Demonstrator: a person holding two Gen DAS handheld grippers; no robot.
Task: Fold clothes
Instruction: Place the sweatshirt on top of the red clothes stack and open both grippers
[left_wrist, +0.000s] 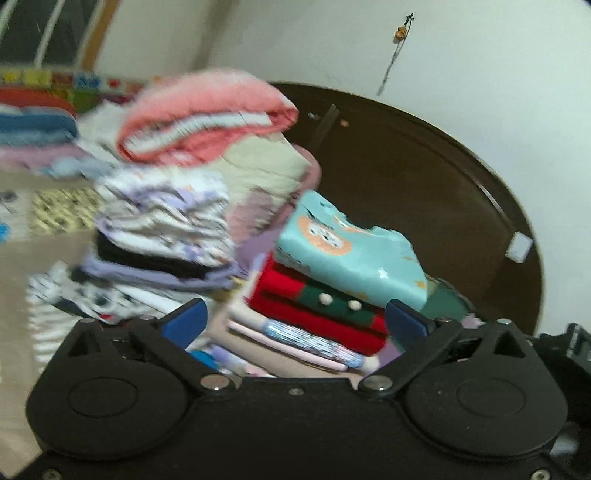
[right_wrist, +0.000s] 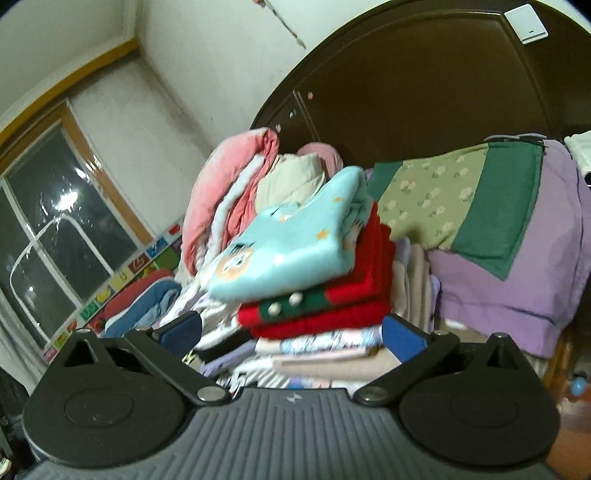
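A folded light-blue garment with cartoon prints lies on top of a stack, over a folded red and green knit and several pale folded pieces. The same light-blue garment and red knit appear in the right wrist view. My left gripper stands open, its blue pads wide apart in front of the stack and touching nothing. My right gripper is open too, pads spread well apart short of the stack. Neither holds any cloth.
A second pile of folded purple and white clothes stands to the left, a rolled pink blanket behind. A dark wooden headboard backs the bed. A green and lilac pillow lies at the right; a window is at the left.
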